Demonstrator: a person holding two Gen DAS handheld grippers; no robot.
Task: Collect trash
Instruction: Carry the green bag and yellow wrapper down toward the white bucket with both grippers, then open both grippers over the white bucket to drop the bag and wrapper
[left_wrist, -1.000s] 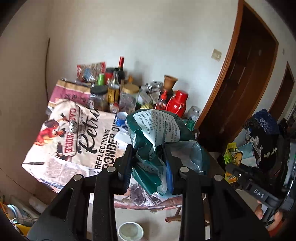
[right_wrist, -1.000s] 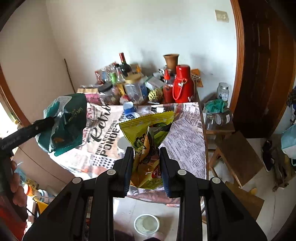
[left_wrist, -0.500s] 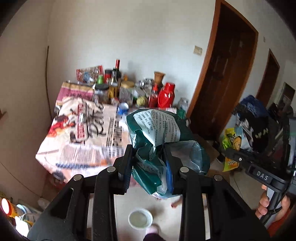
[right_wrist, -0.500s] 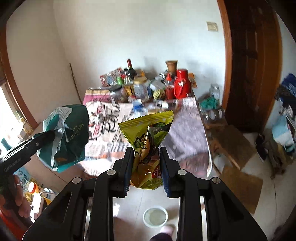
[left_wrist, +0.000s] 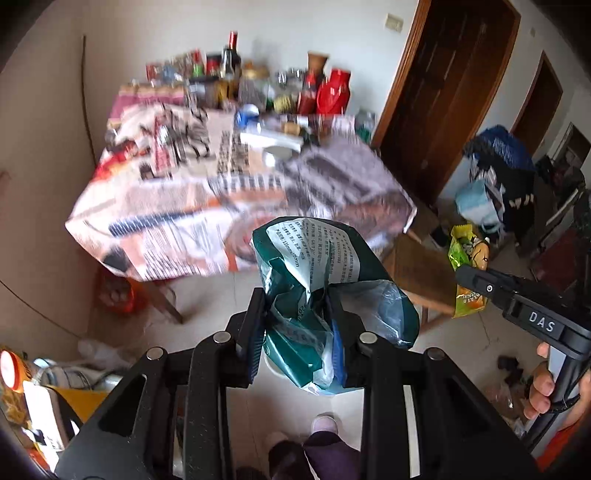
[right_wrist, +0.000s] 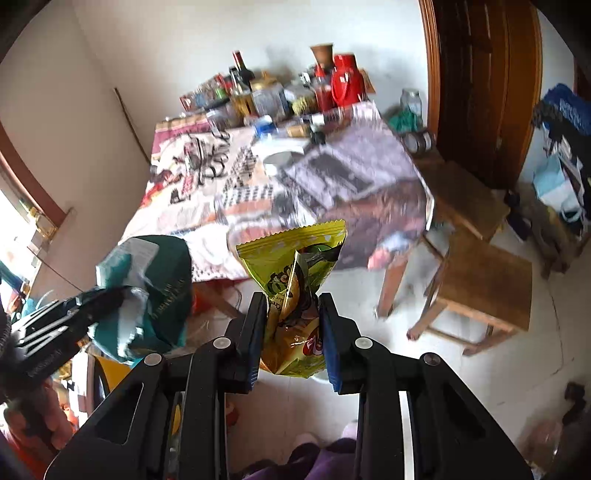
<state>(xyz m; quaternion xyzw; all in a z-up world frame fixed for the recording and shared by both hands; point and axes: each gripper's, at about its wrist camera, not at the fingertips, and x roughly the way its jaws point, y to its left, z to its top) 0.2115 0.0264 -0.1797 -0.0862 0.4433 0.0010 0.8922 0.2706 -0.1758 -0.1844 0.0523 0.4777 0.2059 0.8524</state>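
My left gripper (left_wrist: 297, 328) is shut on a crumpled green and white wrapper (left_wrist: 314, 266), held in the air in front of the table. The wrapper also shows in the right wrist view (right_wrist: 159, 280). My right gripper (right_wrist: 293, 325) is shut on a yellow-green snack bag (right_wrist: 295, 266), also in the air over the floor. That bag shows at the right of the left wrist view (left_wrist: 467, 258). A white bucket rim (left_wrist: 275, 367) peeks out on the floor below the wrapper, mostly hidden.
A table with a newspaper-print cloth (left_wrist: 221, 192) stands ahead, its far end crowded with bottles, jars and a red thermos (left_wrist: 332, 92). Two wooden stools (right_wrist: 480, 280) stand to the right. A dark wooden door (left_wrist: 443, 92) is beyond. Clutter lies at lower left.
Both grippers have pulled back from the table and tilted down toward the floor, each still holding its trash. The table now looks farther away.
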